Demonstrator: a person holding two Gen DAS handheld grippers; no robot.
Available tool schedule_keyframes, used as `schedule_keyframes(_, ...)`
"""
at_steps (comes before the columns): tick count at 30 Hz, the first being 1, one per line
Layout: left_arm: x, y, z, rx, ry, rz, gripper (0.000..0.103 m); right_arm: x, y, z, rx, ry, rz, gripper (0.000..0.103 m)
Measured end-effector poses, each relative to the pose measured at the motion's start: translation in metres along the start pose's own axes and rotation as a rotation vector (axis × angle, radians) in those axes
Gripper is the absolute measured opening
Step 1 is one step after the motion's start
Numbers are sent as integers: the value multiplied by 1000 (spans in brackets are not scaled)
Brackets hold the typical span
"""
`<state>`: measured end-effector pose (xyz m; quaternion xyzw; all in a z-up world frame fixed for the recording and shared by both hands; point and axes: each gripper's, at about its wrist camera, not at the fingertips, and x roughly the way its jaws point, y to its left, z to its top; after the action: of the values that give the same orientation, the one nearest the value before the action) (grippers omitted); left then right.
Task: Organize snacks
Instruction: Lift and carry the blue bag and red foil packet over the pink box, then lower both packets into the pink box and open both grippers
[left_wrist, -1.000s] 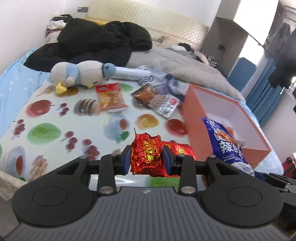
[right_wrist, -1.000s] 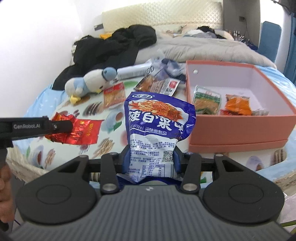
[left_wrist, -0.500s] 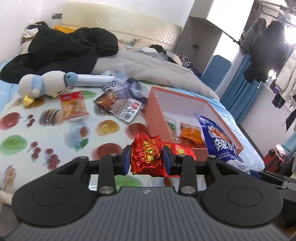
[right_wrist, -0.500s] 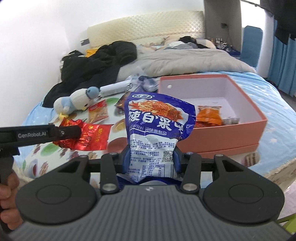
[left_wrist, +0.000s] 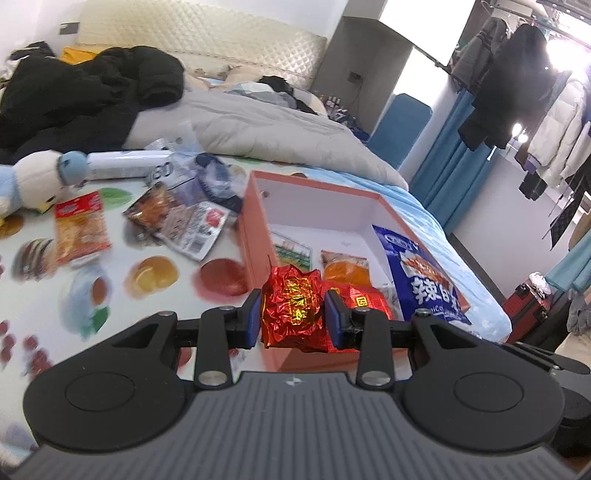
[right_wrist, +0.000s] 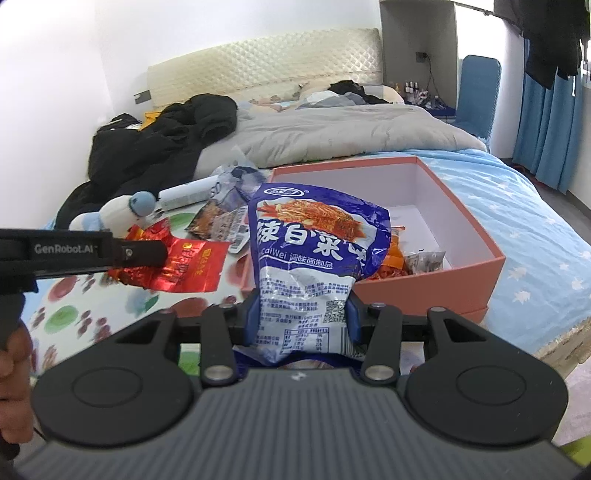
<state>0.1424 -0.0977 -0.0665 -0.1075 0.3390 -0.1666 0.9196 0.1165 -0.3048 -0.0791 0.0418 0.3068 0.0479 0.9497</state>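
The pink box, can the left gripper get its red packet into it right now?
Probably yes. The left gripper, shut on the red packet, hangs at the pink box's open top, nothing between them.

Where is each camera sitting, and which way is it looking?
Left wrist: sits on the left tool, looking along it over the red packet it grips toward the pink box.
Right wrist: sits on the right tool gripping the blue bag; a hand shows at left.
Shared: box, both snacks, plush toy, bed.
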Motion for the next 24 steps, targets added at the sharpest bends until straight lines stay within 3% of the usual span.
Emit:
schedule_keyframes(12, 88, -22, 52, 79, 49, -9, 41, 67, -32, 41, -10, -28, -15, 49)
schedule_keyframes(24, 163, -27, 87, 79, 137, -9, 41, 121, -69, 68, 12, 23, -52, 49)
